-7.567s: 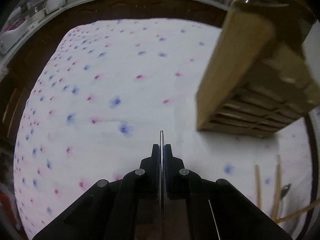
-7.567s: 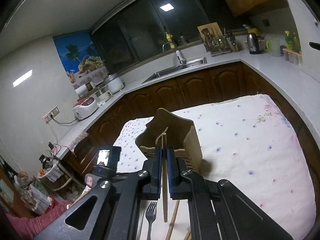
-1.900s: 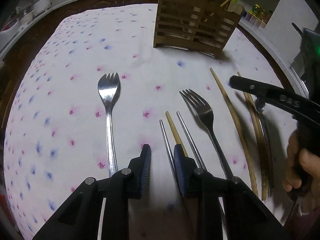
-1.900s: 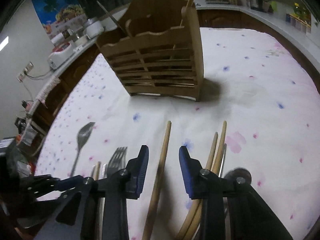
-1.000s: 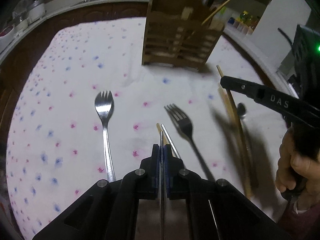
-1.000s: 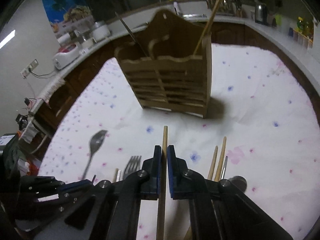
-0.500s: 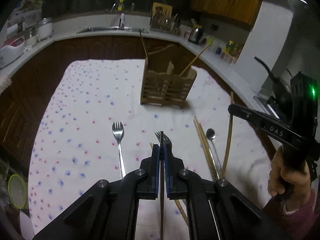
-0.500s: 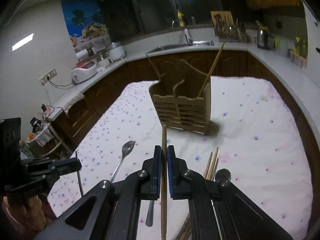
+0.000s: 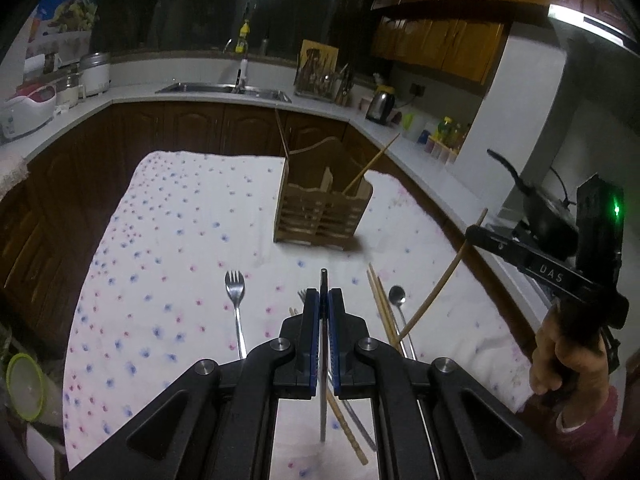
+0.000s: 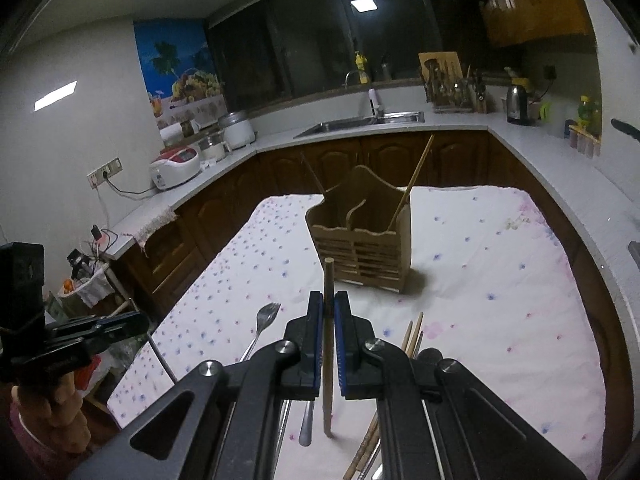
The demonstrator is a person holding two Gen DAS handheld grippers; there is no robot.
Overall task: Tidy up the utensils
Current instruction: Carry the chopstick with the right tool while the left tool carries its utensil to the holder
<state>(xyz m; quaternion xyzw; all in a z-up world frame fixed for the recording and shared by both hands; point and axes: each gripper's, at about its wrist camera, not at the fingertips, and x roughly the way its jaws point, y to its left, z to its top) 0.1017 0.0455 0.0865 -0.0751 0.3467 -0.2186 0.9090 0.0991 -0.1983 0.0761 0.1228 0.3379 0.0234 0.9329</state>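
Both wrist views angled down over the table, raised well back, sharing the wooden caddy (mid-frame)

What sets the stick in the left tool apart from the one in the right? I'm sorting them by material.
The left tool grips a thin grey metal chopstick; the right tool grips a thicker tan wooden chopstick. Both are clamped mid-length, off the cloth.

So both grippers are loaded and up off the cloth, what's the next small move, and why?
Probably carry both forward over the wooden holder. The left gripper is shut on a metal chopstick, the right gripper on a wooden chopstick, and the holder, one chopstick already leaning in each end slot, stands ahead of both.
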